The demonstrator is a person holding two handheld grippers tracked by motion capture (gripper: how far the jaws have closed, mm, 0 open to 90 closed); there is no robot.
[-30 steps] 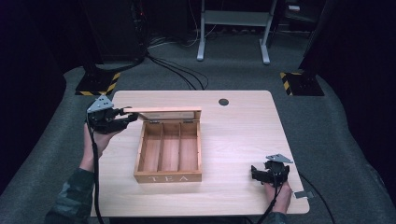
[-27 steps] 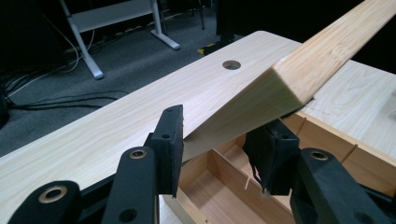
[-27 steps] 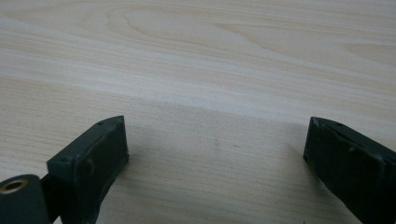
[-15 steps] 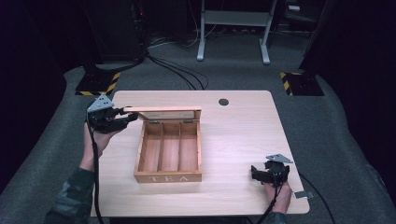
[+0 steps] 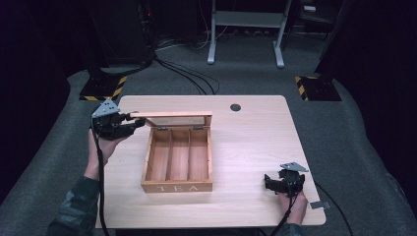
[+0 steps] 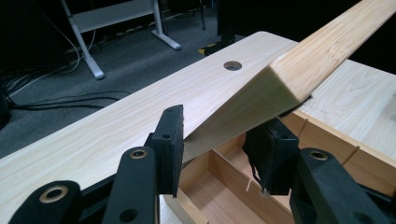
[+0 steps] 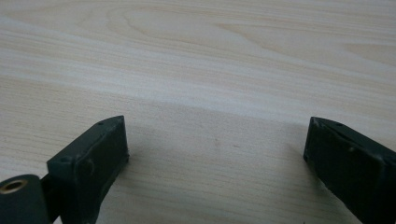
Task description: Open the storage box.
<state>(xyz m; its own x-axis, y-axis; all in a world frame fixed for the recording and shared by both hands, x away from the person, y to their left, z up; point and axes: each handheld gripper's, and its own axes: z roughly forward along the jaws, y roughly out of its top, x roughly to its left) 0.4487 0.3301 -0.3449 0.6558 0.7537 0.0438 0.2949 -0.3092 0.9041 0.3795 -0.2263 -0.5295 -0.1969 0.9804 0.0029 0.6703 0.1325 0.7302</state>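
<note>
At the table's left edge, the left gripper (image 5: 132,124) is seen at the corner of the lid (image 5: 169,115) of the wooden tea box (image 5: 178,162). In the left gripper view the lid's corner (image 6: 299,70) lies between the partly closed jaws; whether both pads press on it cannot be told. The lid is raised well up, almost upright over the box's far edge, and three bare compartments are exposed. The opening looks nearly done; letting go of the lid is judged to be what is left. Near the right front corner of the table (image 5: 255,132), the right gripper (image 5: 269,183) is held low, its jaws spread wide with nothing between them.
</note>
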